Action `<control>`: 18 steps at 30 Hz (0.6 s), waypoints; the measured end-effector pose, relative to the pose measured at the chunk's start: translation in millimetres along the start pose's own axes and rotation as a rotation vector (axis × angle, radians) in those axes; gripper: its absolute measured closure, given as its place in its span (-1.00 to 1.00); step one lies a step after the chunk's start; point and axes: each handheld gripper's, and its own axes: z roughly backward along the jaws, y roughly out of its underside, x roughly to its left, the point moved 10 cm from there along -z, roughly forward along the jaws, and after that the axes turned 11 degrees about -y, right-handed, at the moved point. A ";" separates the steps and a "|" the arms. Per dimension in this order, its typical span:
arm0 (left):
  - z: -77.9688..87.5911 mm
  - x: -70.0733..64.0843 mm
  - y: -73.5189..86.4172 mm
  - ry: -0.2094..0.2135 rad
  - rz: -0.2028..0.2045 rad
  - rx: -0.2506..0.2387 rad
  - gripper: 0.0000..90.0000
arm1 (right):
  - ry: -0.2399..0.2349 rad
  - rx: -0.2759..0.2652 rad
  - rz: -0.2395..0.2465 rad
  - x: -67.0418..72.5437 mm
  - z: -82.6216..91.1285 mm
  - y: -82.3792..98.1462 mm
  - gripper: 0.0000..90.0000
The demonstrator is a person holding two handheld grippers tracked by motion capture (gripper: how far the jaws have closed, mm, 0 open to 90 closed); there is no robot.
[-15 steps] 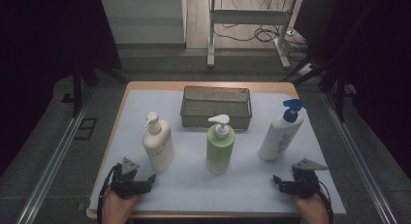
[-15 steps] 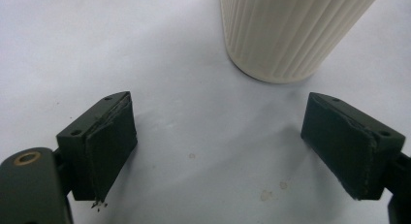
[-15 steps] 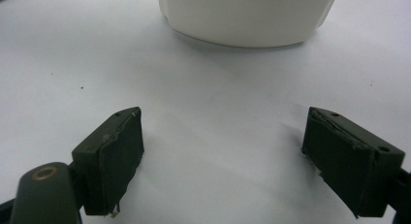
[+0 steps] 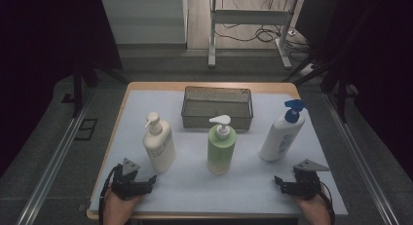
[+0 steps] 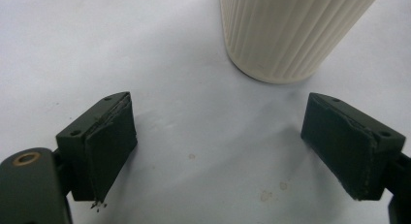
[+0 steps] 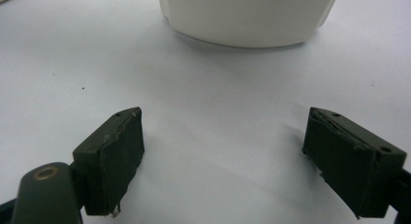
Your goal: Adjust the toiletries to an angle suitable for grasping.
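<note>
White table mat [image 4: 195, 186], left gripper [image 4: 146, 182] spread wide, empty, right gripper [image 4: 281, 182] likewise.

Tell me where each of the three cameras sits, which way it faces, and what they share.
High view: above the near edge, looking forward and down on table, three bottles, basket; both hands, left claw, right claw.
Left gripper view: on the left claw, facing the cream bottle; open jaws.
Right gripper view: on the right claw, facing the white bottle; open jaws.
Shared: both bottles also stand in the high view.
</note>
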 end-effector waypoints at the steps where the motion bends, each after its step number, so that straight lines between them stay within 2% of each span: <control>1: 0.0 0.0 0.0 0.000 0.000 0.000 -0.73 | 0.000 0.000 0.000 0.0 0.0 0.0 -0.67; 18: 0.0 -0.1 0.1 0.000 0.002 -0.001 -0.73 | -0.009 0.009 0.001 0.1 0.6 -0.3 -0.67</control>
